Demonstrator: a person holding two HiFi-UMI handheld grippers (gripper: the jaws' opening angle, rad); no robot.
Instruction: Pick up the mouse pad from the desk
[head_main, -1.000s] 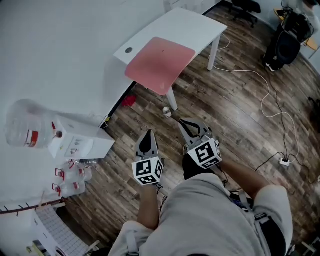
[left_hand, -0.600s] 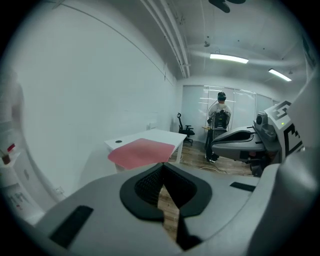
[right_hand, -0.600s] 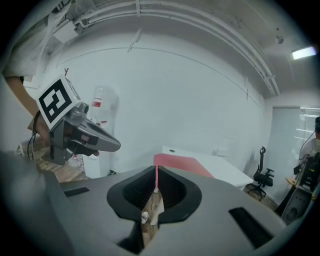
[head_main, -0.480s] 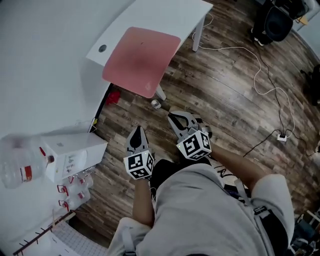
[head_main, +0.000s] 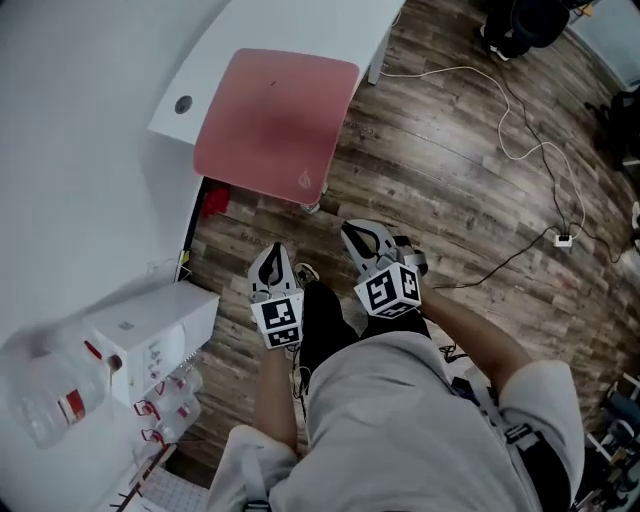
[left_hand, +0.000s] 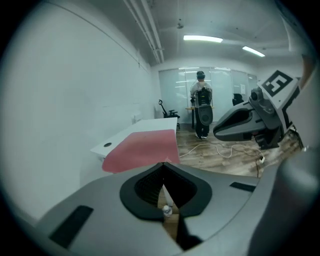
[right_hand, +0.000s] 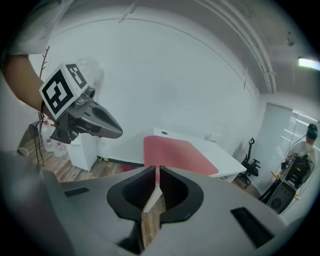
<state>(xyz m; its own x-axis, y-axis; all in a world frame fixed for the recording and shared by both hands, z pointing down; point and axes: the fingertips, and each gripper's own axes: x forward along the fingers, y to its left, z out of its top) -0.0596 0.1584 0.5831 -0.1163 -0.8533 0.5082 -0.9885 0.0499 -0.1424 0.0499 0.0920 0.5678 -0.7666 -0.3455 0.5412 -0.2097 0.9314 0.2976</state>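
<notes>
**Pink mouse pad sitting on the white desk, both grippers closed**

The mouse pad (head_main: 268, 120) is a big flat pinkish-red rectangle with rounded corners and a tiny pale logo near one corner. It covers the near end of the desk (head_main: 300, 25). The left gripper (head_main: 271, 255) and right gripper (head_main: 356, 233) hang over the wood floor, jaws pressed together, pinching nothing.

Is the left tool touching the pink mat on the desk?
Apart. In the head view the left tool hangs over wooden floor, well short of the pink mouse pad.
</notes>
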